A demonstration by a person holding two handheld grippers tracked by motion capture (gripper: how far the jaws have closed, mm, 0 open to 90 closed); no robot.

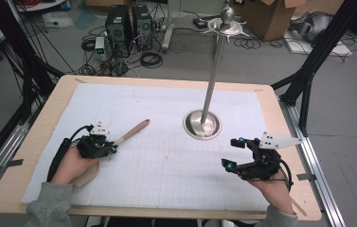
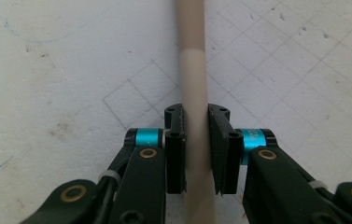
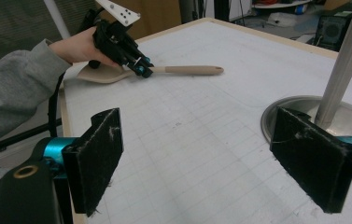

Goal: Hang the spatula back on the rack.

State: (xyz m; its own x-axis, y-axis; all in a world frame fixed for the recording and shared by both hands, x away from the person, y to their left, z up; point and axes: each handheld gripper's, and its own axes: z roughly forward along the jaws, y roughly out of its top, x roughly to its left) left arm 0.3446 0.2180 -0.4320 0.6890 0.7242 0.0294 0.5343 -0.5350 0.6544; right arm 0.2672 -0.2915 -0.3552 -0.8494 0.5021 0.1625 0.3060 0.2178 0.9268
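Down at the lower left of the high view, the left gripper [image 1: 112, 149] has its fingers [image 2: 175, 140] pinching the spatula [image 1: 131, 133] right on the handle. In the left gripper view the two black pads sit flush against either side of that smooth, round, beige shaft, which runs straight up the middle of the frame. The spatula lies flat on the desk [image 1: 39, 142]: a wooden-looking handle with a rounded tip pointing toward the centre of the frame, and a broad, pale, matte blade tucked under the person's hand at the lower left. The right gripper view catches it too, in the upper left, blade wide and softly curved, handle [image 3: 192, 70] slim.

Over at the lower right, the right gripper [image 1: 232, 153] holds its fingers [image 3: 94, 158] spread wide, nothing between them; their pads look fuzzy and scuffed, with rough edges.

The desk has a light wood rim and a white gridded sheet [image 1: 166, 161] over it, smudged and lightly marked. Right of centre stands a shiny metal stand [image 1: 202, 124]: a round dished base, a slim upright pole, hooked arms at the top.

Plenty of bare sheet between the two grippers, and the spatula's tip is well apart from the stand's base. The left hand sits near the sheet's left edge, the right hand near the desk's right rim.
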